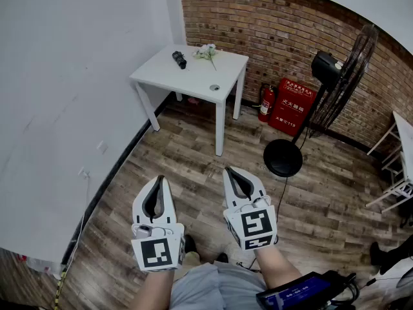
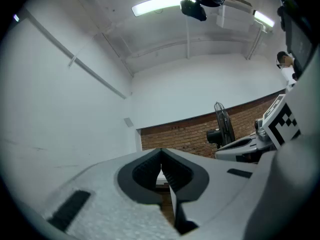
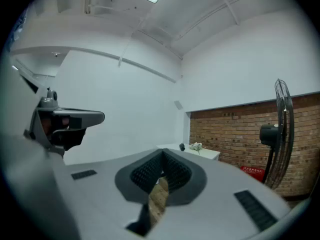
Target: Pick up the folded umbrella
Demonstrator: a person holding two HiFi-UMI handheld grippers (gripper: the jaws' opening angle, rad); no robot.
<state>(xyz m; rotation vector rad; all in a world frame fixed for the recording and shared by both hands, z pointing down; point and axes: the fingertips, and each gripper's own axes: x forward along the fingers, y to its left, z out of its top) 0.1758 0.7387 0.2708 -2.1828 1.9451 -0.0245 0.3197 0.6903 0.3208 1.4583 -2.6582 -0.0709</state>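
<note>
The folded umbrella (image 1: 179, 59) is a short black bundle lying on the far side of a small white table (image 1: 193, 82) against the brick wall. In the right gripper view the umbrella (image 3: 183, 147) is a tiny dark shape on the distant table top. Far short of the table, my left gripper (image 1: 159, 178) and right gripper (image 1: 227, 170) hang side by side over the wooden floor. Both are shut with nothing between their jaws. The left gripper (image 2: 161, 151) has its tips together, and so does the right gripper (image 3: 162, 152).
A bunch of pale flowers (image 1: 206, 51) and a small round object (image 1: 214, 87) share the table. A standing fan (image 1: 335, 76) with a round black base (image 1: 282, 158), a fire extinguisher (image 1: 266, 102) and a red box (image 1: 293, 104) stand right of it. White furniture (image 1: 393, 166) stands at far right.
</note>
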